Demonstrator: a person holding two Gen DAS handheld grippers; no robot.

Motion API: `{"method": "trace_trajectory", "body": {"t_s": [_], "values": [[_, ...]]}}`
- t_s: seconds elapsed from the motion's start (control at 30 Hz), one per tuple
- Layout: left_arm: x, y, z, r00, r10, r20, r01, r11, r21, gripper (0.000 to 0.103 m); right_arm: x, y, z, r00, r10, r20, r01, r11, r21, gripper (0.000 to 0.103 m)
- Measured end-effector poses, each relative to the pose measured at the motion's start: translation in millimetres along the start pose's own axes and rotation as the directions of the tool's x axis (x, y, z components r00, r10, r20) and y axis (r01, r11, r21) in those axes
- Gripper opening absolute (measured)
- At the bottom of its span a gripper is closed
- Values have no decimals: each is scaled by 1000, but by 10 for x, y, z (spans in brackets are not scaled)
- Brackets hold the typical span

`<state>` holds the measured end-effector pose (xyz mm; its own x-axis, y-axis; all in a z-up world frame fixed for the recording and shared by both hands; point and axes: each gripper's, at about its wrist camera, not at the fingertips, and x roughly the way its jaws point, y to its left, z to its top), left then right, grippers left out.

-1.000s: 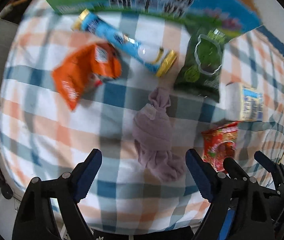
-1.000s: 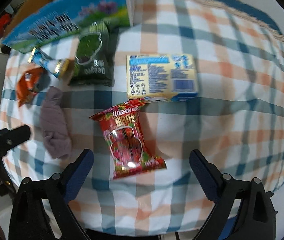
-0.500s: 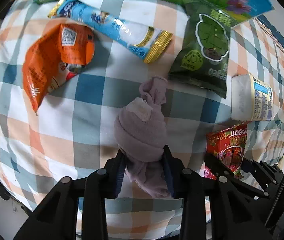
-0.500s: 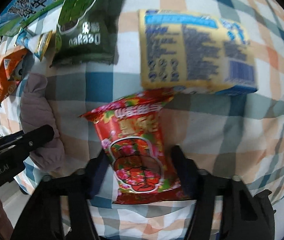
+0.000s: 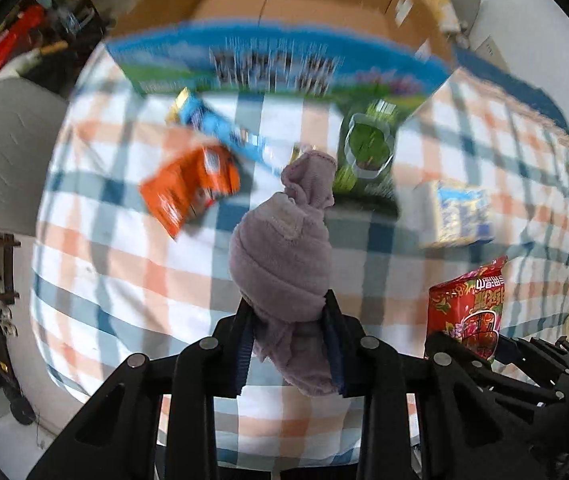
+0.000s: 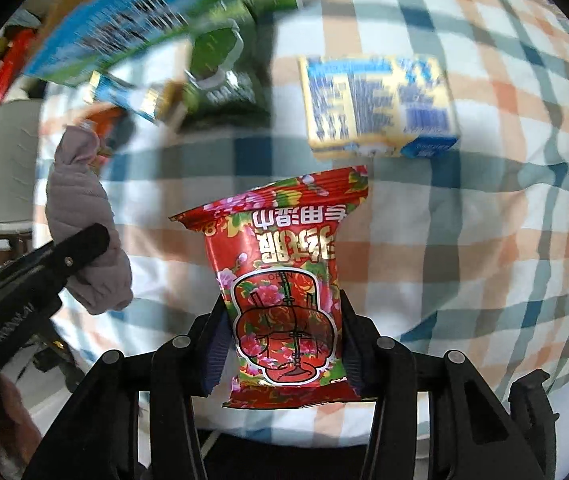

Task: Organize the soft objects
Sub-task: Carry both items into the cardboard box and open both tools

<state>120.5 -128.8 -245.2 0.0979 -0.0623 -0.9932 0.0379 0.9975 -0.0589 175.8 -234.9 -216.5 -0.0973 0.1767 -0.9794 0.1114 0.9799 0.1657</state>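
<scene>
Left wrist view: your left gripper (image 5: 289,344) is clamped on the lower end of the rolled mauve cloth (image 5: 282,256). The cloth's long axis runs straight out along the fingers, its knotted tip pointing toward the far edge of the counter (image 5: 104,264). It appears lifted clear of the checked tablecloth, though blur makes contact hard to rule out. Directly beyond the tip stands the open cardboard box (image 5: 284,12) with its blue printed front, at the far edge. Between cloth and box lie the orange packet (image 5: 190,184), the blue tube (image 5: 220,130) and the green packet (image 5: 368,152). The yellow carton (image 5: 456,214) sits to the right.

Right wrist view: your right gripper (image 6: 282,344) is closed on the lower half of the red snack packet (image 6: 284,276), long axis also along the fingers, printed top outward. The yellow carton (image 6: 376,104) lies just beyond it; the box (image 6: 156,20) is off to the far left.

Judgement: the box is the likely destination. The left gripper is nearer and lined up with it; the right must cross leftward.
</scene>
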Motion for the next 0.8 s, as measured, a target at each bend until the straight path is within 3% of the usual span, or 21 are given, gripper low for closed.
{"method": "trace_trajectory", "body": {"t_s": [0.23, 0.43, 0.63, 0.67, 0.8], "values": [[-715, 181, 464, 990, -56, 131, 50, 998, 49, 28, -250, 4, -86, 989, 63, 131, -59, 998, -35, 50], [-931, 214, 1047, 979, -109, 173, 91, 990, 107, 28, -414, -27, 50, 971, 99, 217, -91, 995, -45, 49], [-904, 362, 1846, 979, -130, 154, 107, 983, 152, 28, -365, -48, 462, 955, 87, 284, -87, 996, -11, 49], [-859, 395, 1996, 981, -128, 145, 105, 982, 155, 28, -524, -21, 563, 953, 84, 291, -87, 996, -3, 49], [-572, 488, 2568, 986, -160, 45, 152, 978, 143, 28, -269, 12, 973, 950, 65, 306, -79, 996, 31, 49]]}}
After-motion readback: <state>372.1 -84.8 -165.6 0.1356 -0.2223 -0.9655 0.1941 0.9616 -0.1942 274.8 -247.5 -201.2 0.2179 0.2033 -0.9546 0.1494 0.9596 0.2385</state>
